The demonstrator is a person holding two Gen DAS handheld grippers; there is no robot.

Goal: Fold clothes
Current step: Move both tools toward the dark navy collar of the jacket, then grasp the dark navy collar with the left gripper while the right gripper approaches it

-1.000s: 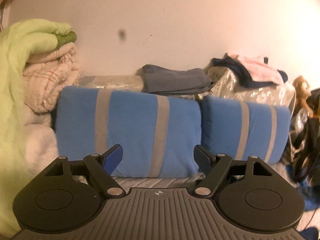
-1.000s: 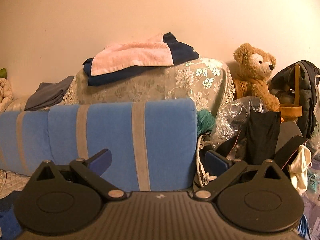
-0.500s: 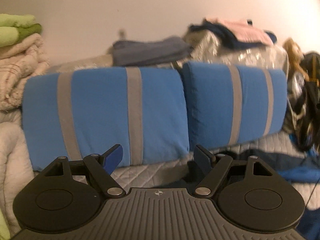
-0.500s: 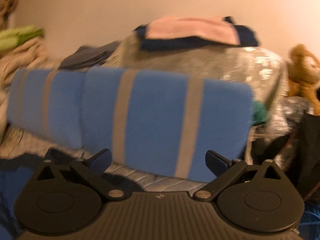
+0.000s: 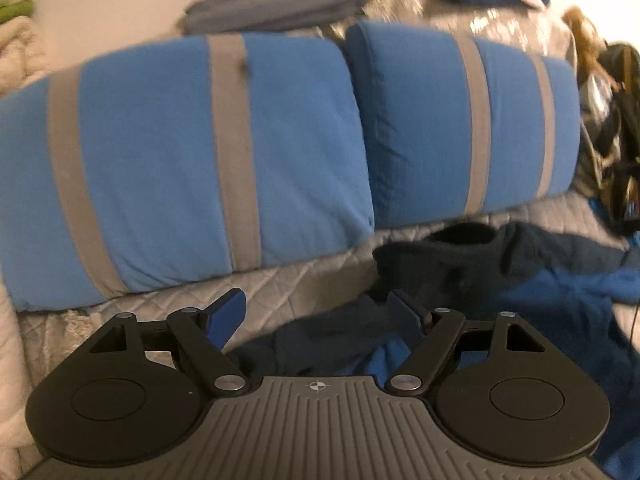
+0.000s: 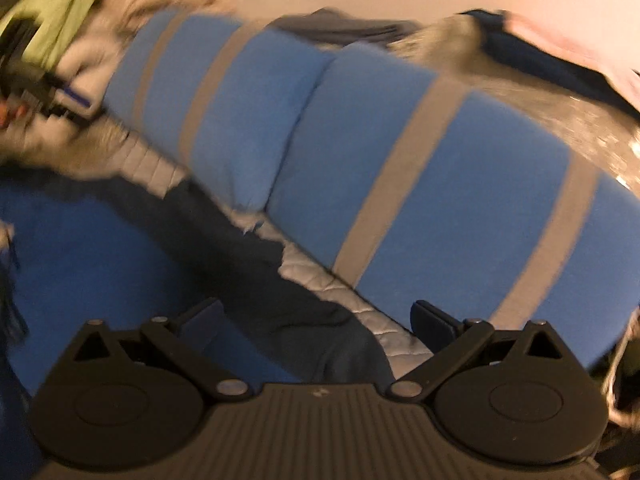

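Observation:
A blue and dark navy garment (image 5: 500, 280) lies crumpled on the quilted grey bed cover (image 5: 224, 292), in front of two blue pillows. It also shows in the right wrist view (image 6: 104, 248), spreading left and under the gripper. My left gripper (image 5: 320, 314) is open and empty, above the garment's near left edge. My right gripper (image 6: 320, 320) is open and empty, above the garment's dark edge where it meets the bed cover (image 6: 372, 320). The right wrist view is blurred by motion.
Two blue pillows with grey stripes (image 5: 208, 160) (image 6: 460, 200) stand along the back. Folded clothes (image 5: 272, 8) and a patterned cover lie behind them by the wall. Cream blankets (image 5: 16, 60) are stacked at left, bags (image 5: 616, 128) at right.
Both grippers have tilted downward and moved toward the bed, bringing the blue garment into view. The right gripper has also swung left and rolled. Both stay open.

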